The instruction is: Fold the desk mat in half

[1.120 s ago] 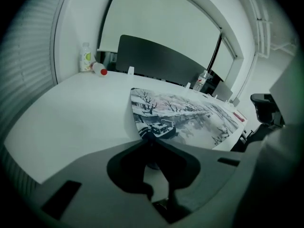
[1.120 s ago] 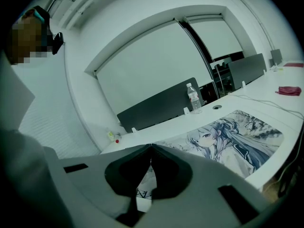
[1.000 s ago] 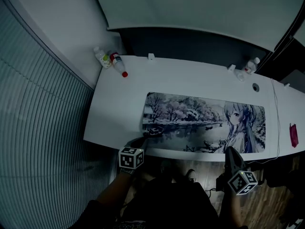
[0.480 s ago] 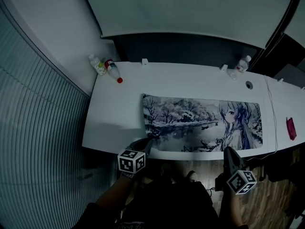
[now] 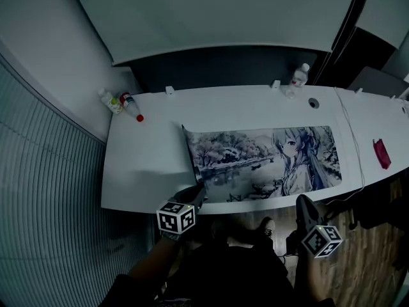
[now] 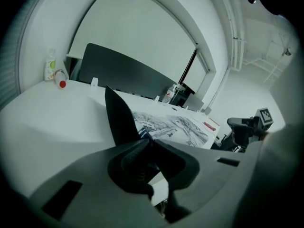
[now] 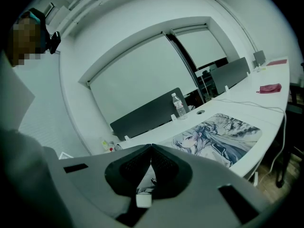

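While left tongs pinch one desk mat, three bottles stand.

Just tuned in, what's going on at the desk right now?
A person is working with two handheld grippers. The left gripper is clamped on the near left corner of the mat, and that end is raised off the desk with its black underside showing. The rest of the mat lies flat. The right gripper is shut and empty, off the desk's front edge by the mat's right half. The fold is barely begun.
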Available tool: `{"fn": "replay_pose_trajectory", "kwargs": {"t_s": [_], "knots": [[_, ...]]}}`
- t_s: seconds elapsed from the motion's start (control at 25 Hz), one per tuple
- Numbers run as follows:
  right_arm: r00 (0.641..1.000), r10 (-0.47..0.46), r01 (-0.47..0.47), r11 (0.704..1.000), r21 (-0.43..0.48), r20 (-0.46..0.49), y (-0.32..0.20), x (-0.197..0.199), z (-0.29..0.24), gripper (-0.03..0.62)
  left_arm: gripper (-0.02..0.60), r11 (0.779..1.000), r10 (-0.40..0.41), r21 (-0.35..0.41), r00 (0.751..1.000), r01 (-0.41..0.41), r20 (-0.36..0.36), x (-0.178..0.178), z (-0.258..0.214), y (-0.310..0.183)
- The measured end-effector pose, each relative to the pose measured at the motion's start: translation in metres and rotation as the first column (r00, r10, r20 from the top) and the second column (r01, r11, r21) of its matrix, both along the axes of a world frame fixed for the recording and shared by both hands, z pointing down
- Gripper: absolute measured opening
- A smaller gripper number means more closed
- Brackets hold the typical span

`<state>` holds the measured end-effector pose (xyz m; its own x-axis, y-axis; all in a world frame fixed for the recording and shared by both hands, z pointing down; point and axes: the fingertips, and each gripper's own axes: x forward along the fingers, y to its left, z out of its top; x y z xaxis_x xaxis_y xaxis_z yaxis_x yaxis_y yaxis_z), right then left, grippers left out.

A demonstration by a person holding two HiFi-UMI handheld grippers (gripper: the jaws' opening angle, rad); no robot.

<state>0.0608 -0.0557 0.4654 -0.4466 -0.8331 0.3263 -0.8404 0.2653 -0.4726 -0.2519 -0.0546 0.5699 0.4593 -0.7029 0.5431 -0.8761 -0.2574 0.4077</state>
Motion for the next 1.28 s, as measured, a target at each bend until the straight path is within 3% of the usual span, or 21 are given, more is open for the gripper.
{"fn": "replay_pose_trajectory", "kwargs": {"t_s": [0.52, 1.28], "knots": [[1.0, 0.016, -0.016, 1.0, 0.001, 0.016, -0.01, 0.088, -0.007, 0.023, 0.034, 0.999, -0.007, -0.048, 0.999, 0.005, -0.032, 0.091, 0.004, -0.016], [0.998, 0.06, -0.058, 0.997, -0.047, 0.026, -0.017, 0.165, 0.011, 0.023, 0.034, 0.991, 0.063, -0.116, 0.997, -0.067, -0.038, 0.192, 0.031, -0.043]]}}
